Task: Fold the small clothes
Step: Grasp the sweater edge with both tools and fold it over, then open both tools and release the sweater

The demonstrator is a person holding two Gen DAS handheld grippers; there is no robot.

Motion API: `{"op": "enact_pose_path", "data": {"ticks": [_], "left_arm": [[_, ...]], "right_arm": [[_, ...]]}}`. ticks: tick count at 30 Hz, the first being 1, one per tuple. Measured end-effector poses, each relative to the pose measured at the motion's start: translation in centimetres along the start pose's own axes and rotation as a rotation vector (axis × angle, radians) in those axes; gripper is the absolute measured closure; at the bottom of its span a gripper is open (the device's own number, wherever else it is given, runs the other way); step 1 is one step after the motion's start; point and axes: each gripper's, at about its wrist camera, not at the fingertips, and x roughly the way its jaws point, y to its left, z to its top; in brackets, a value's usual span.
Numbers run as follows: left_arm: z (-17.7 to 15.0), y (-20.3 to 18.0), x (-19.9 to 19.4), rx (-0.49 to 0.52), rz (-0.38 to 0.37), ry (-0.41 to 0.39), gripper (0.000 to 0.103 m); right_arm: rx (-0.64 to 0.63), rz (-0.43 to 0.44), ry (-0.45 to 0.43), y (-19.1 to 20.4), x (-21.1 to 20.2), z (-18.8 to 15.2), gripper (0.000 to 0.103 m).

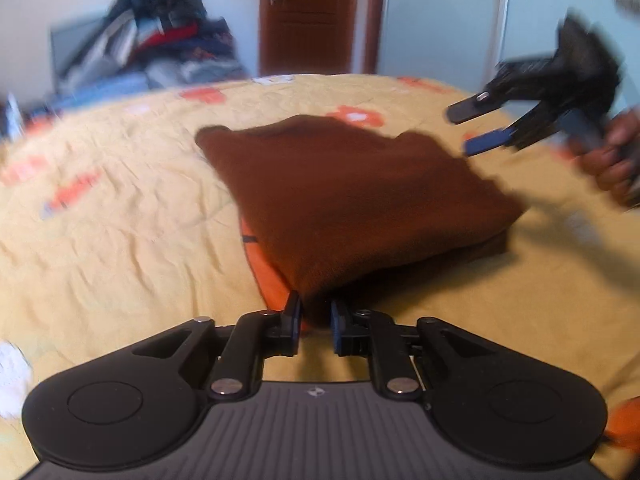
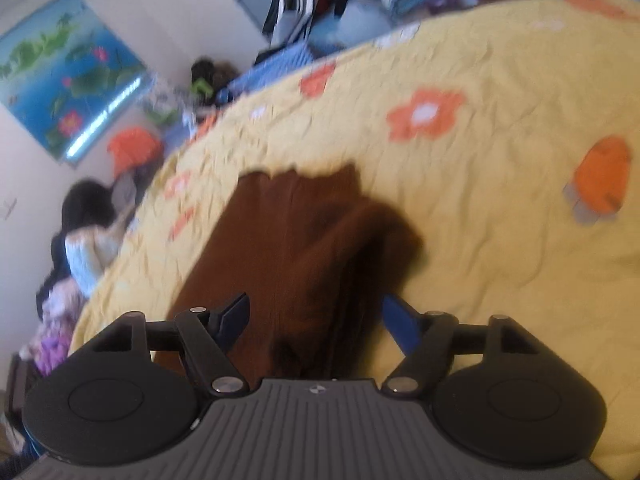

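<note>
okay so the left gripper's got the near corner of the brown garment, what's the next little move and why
Probably bring the right gripper down onto the brown garment at its right edge and close. Its jaws stand open above the cloth, holding nothing, while the left gripper pinches the near corner on the yellow bedspread.

A brown wooden door stands beyond the yellow flowered bedspread.

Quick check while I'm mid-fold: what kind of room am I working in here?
Most likely a bedroom in a home. The brown garment lies on a yellow floral bedspread, a heap of clothes is piled beyond it, and a wooden door stands behind.
</note>
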Motion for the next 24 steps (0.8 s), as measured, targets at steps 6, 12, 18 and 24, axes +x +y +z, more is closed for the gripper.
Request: {"op": "enact_pose_path", "data": {"ticks": [6, 12, 18, 24], "left_arm": [[1.0, 1.9, -0.7, -0.154, -0.067, -0.035, 0.086], [0.2, 2.9, -1.3, -0.150, -0.068, -0.026, 0.086], [1.4, 9.0, -2.5, -0.362, -0.061, -0.090, 0.063], [7.7, 7.1, 3.1, -0.363, 0.006, -0.127, 0.048]], "right_arm": [[0.076, -0.056, 0.050, -1.6, 4.7, 3.0, 0.033], [0.006, -0.086, 0.047, -3.9, 6.9, 2.0, 0.095], [0.050, -0.119, -0.032, -2.5, 4.1, 3.0, 0.047], [-0.074, 0.026, -0.068, 4.2, 6.4, 6.6, 0.045]]}}
